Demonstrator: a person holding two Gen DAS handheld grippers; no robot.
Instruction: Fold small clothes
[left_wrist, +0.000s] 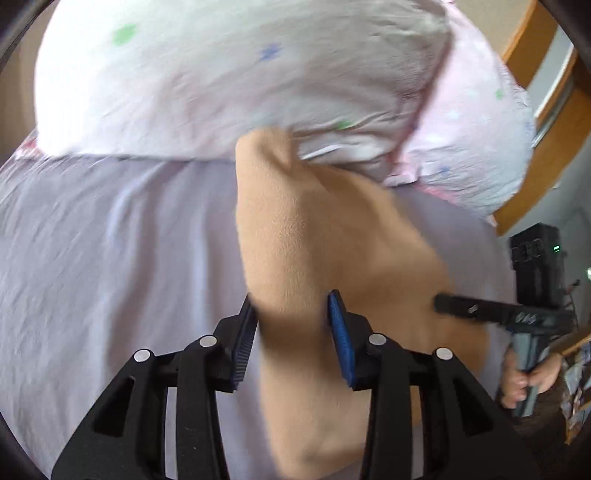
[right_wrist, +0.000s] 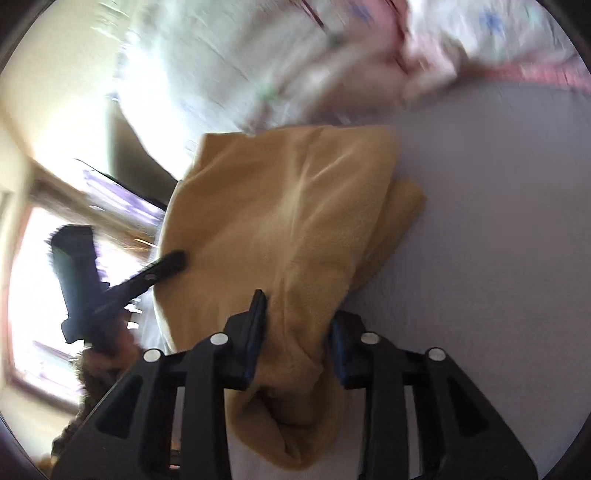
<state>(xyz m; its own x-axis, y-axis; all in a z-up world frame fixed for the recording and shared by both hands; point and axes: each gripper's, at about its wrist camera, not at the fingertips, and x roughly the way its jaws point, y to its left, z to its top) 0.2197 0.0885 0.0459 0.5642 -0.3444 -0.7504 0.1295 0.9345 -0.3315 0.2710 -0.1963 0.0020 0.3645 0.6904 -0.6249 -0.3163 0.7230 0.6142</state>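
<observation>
A tan fleece garment (left_wrist: 332, 251) hangs lifted above a lavender bed sheet (left_wrist: 110, 258). My left gripper (left_wrist: 295, 325) has its blue-padded jaws closed on a thick fold of the garment. My right gripper (right_wrist: 295, 325) also grips a bunched edge of the same garment (right_wrist: 288, 206). Each gripper shows in the other's view: the right one (left_wrist: 480, 308) at the garment's right edge, the left one (right_wrist: 162, 266) at its left edge. The garment drapes between them, partly doubled over.
A pale pink pillow with green and blue stars (left_wrist: 240, 74) lies at the head of the bed. A wooden bed frame (left_wrist: 532, 48) and a dark device (left_wrist: 535, 258) stand to the right. A bright window (right_wrist: 48, 277) is at the left.
</observation>
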